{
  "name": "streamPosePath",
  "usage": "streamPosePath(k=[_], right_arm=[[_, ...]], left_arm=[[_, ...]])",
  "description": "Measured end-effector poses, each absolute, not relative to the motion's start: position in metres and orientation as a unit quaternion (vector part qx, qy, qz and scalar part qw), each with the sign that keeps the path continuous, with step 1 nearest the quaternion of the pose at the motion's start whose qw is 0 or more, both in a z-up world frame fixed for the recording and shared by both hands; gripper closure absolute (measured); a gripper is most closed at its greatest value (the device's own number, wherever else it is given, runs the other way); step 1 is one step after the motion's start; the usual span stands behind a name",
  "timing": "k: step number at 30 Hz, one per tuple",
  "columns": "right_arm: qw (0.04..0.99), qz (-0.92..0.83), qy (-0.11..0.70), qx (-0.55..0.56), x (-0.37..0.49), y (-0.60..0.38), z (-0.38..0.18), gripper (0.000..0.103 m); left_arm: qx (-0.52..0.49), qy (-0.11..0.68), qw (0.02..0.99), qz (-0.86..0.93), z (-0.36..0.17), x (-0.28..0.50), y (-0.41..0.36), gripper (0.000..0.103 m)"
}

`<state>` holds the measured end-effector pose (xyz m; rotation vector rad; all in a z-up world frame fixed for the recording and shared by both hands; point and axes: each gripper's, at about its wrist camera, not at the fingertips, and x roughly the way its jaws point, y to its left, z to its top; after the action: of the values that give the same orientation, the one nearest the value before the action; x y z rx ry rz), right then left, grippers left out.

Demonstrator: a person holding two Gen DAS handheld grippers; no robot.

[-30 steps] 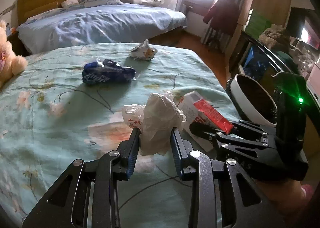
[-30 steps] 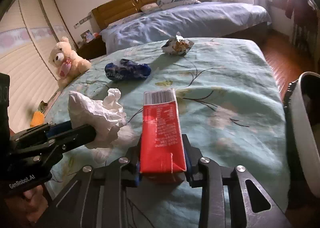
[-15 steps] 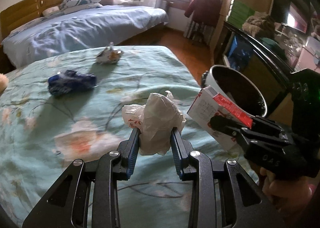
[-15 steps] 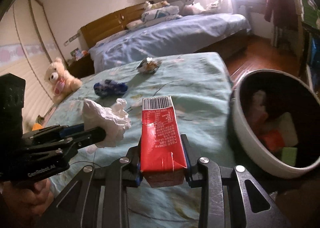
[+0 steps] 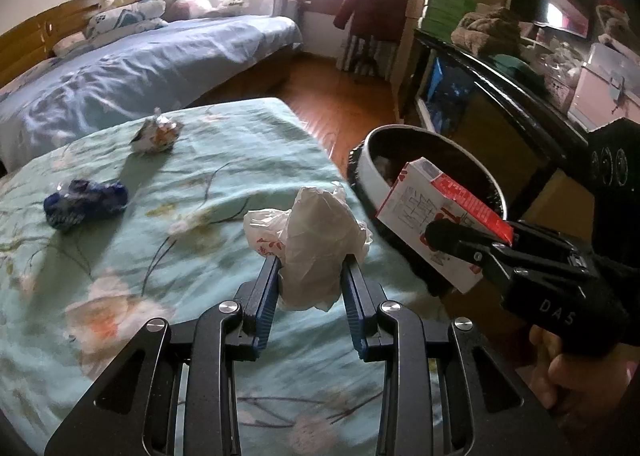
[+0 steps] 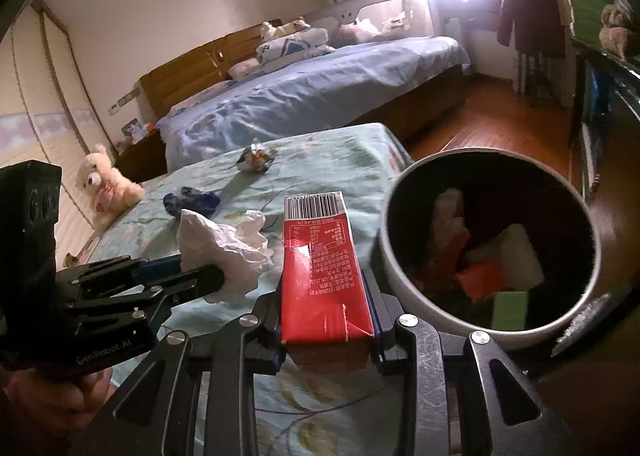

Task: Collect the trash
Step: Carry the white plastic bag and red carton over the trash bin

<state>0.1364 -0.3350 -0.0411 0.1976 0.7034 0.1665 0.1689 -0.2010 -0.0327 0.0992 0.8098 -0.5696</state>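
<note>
I am carrying two pieces of trash at once. The carton (image 6: 325, 268) is sitting upright between the pads of my right claw (image 6: 326, 320), which is closed on its lower end, and it is hanging just beside the near rim of the bin (image 6: 404, 296), not yet over the opening. The tissue wad (image 5: 320, 248) is pinched in my left claw (image 5: 310, 288), clamped on its crumpled lower part, and it is hovering above the bedspread (image 5: 200, 184) near the bed's corner, a little farther from the bin than the carton.

Inside the bin I am seeing white, red and green scraps already lying at the bottom, so I am judging that part of the collecting is done.

Two pieces are still lying on the bedspread, well apart from both claws: a blue wrapper (image 5: 84, 202) and, beyond it, a crumpled foil wrapper (image 5: 156, 134). So I am reckoning the job is about midway: these two loads are waiting to be dropped, and then the two wrappers are waiting to be fetched.

A teddy bear (image 6: 106, 186) is sitting at the far side of the bed; I am taking it for a toy, not trash.
</note>
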Motion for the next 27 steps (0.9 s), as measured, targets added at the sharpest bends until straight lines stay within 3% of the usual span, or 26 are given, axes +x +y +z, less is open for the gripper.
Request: streamPosePath(k=[27], right_arm=[[0.938, 0.006, 0.332, 0.097, 0.134, -0.394, -0.035, 0.072]], left_arm=[[0.078, 0.379, 0.865, -0.32, -0.025, 0.18, -0.271, 0.073]])
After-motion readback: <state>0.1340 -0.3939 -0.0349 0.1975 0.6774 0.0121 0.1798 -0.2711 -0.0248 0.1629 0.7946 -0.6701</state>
